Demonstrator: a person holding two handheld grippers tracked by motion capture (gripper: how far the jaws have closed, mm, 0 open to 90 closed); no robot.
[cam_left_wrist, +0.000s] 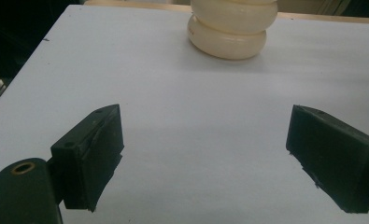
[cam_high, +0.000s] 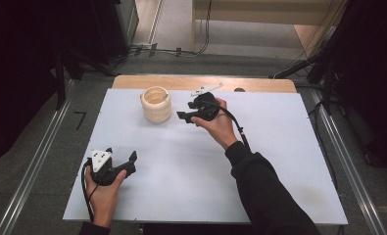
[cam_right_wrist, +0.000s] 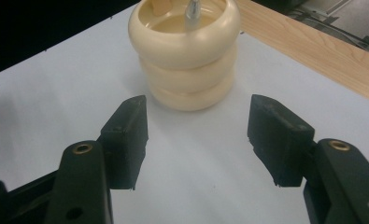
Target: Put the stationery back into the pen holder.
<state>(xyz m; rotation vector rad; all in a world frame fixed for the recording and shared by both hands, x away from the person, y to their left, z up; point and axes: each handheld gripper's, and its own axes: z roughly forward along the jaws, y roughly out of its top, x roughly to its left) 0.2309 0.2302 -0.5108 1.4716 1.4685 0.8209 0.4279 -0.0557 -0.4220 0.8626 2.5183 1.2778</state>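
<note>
A cream stack of three rings (cam_high: 156, 104) stands upright at the far left-middle of the white board (cam_high: 191, 166). In the right gripper view the ring stack (cam_right_wrist: 187, 60) has a thin metal pin (cam_right_wrist: 193, 10) rising in its hollow. My right gripper (cam_high: 183, 116) hovers just right of the stack and points at it. Its jaws are open with nothing between them, and the gripper (cam_right_wrist: 198, 135) stays a short way from the rings. My left gripper (cam_high: 131, 163) rests near the board's front left, open and empty. In the left gripper view, that gripper (cam_left_wrist: 205, 154) faces the distant ring stack (cam_left_wrist: 228, 29).
A wooden strip (cam_high: 132, 82) runs along the board's far edge. Metal rails (cam_high: 32, 171) flank the table on both sides, and dark stands and cables (cam_high: 171, 50) lie on the floor beyond. The person's right sleeve (cam_high: 264, 191) crosses the board's front right.
</note>
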